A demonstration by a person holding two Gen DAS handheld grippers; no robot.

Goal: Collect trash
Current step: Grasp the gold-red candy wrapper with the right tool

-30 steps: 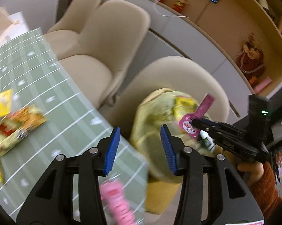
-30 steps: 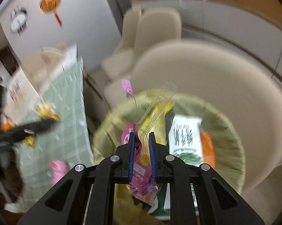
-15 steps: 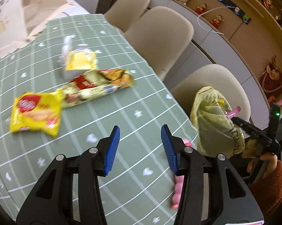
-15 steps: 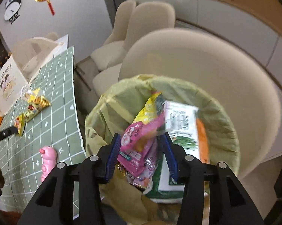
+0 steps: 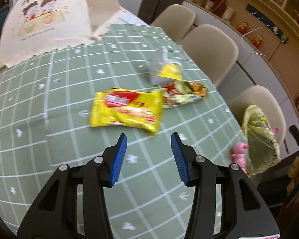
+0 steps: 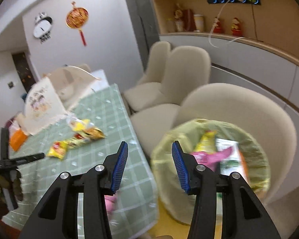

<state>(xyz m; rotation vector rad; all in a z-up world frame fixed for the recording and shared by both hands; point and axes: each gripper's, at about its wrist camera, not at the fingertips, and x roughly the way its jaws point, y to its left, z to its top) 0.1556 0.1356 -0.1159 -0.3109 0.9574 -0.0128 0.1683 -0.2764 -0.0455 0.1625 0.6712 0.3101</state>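
My left gripper (image 5: 148,137) hangs open and empty over the green checked tablecloth (image 5: 59,99). Just beyond its tips lies a yellow snack wrapper (image 5: 127,109). Behind that wrapper lie a red-and-green wrapper (image 5: 183,94) and a small yellow-and-clear packet (image 5: 167,71). Over the near edge of the yellow-green trash bag (image 6: 163,153), which sits on a cream chair, my right gripper (image 6: 149,145) is open with nothing between its pads. Inside the bag lie a pink wrapper (image 6: 207,156), a yellow one and a white-and-green packet (image 6: 229,159). The left wrist view has the bag (image 5: 258,137) at the table's right edge.
A pink toy (image 5: 239,153) stands at the table edge beside the bag. A cream cloth bag with a cartoon print (image 5: 44,18) takes up the far end of the table. More cream chairs (image 6: 185,69) line the table's side, with a cabinet and shelves behind them.
My right gripper opened, dropped the pink wrapper into the bag and rose. The left gripper swung from the bag across the table to the yellow wrapper.
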